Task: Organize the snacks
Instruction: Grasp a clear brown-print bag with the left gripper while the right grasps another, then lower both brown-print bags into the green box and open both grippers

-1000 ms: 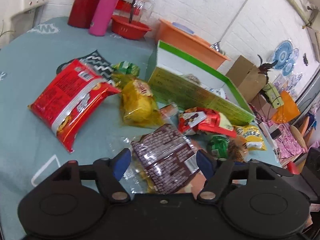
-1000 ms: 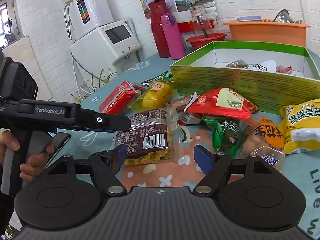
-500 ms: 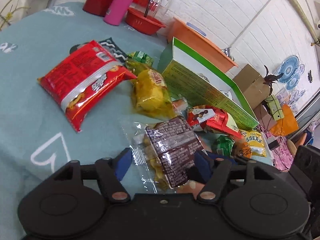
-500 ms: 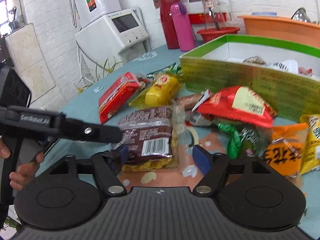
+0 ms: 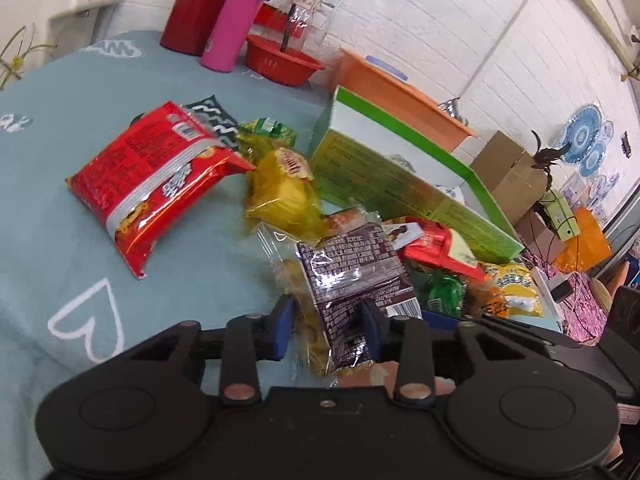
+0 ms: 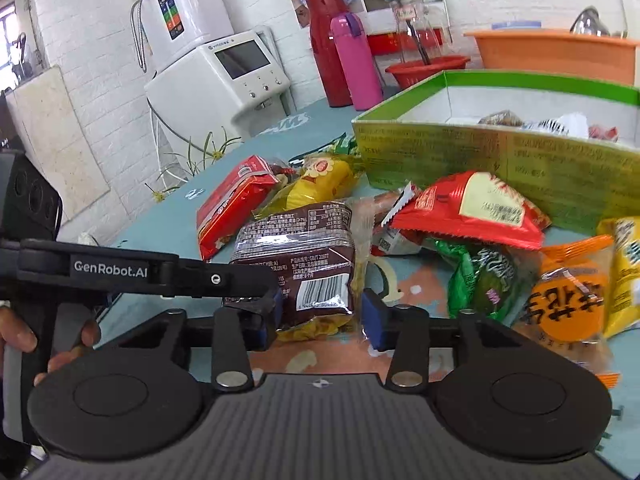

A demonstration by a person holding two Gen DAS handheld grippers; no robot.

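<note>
A brown snack pack (image 5: pixel 352 264) with yellow pieces inside lies on the teal cloth in front of a green box (image 5: pixel 400 192). My left gripper (image 5: pixel 326 326) is closing and both pads press into the pack's near end, which crumples. My right gripper (image 6: pixel 322 316) is closing too, with the same pack (image 6: pixel 296 256) between its jaws; its right pad stands just off the wrapper. The left gripper's finger (image 6: pixel 216 279) crosses in front of the right gripper's left pad. A red noodle bag (image 5: pixel 148 176) and a yellow pack (image 5: pixel 284 188) lie farther back.
A red pack (image 6: pixel 468 212), a green one (image 6: pixel 484 272) and an orange one (image 6: pixel 568 304) crowd the right side beside the box (image 6: pixel 480 152). Behind stand a red thermos (image 5: pixel 192 4), pink bottle (image 5: pixel 236 20), red bowl (image 5: pixel 284 60) and orange tub (image 5: pixel 392 92). A hand (image 6: pixel 16 332) holds the left gripper.
Both grippers' jaws have come in from wide open to either side of the brown pack. The pack's near end now bulges up between the left pads.
</note>
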